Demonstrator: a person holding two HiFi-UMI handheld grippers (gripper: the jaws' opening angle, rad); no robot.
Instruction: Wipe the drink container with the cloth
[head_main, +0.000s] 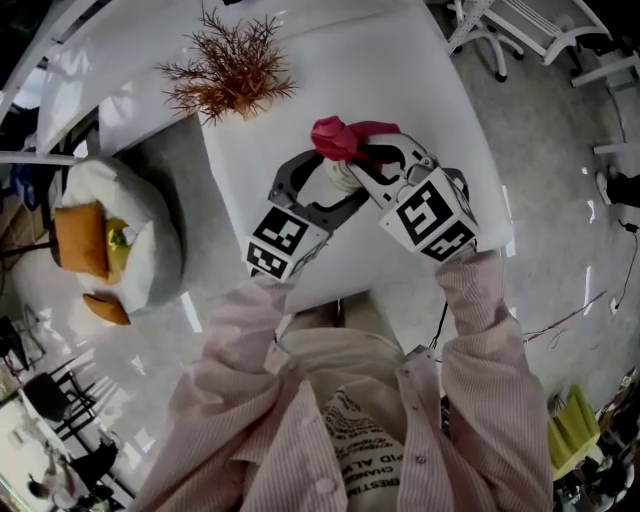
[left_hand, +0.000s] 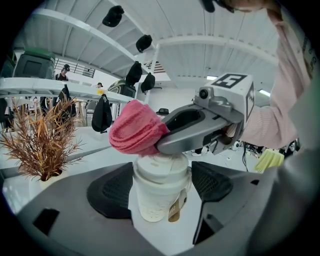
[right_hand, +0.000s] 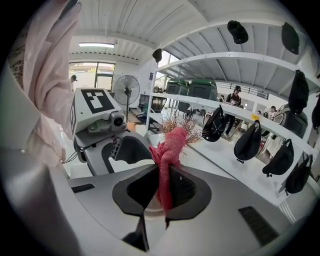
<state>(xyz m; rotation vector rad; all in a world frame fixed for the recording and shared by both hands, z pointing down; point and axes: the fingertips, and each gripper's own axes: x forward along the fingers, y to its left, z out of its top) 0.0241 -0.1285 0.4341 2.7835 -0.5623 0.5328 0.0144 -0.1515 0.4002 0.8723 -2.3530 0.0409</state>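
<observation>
A white lidded drink cup (left_hand: 160, 192) with a small brown tag stands on the white table (head_main: 400, 80). My left gripper (left_hand: 161, 189) is shut on it, one pad on each side of its body. In the head view the cup (head_main: 340, 180) shows only partly between the left gripper (head_main: 330, 182) fingers. A bunched red cloth (head_main: 340, 137) rests on the cup's lid, with my right gripper (head_main: 365, 157) shut on it. The right gripper view shows the cloth (right_hand: 167, 150) pinched between the pads of the right gripper (right_hand: 162, 192) and sticking up past them.
A dried brown plant (head_main: 232, 70) stands at the far side of the table. To the left on the floor lies a white beanbag (head_main: 150, 230) with orange cushions. White chair frames (head_main: 540, 30) stand at the upper right. The table's near edge runs just under both grippers.
</observation>
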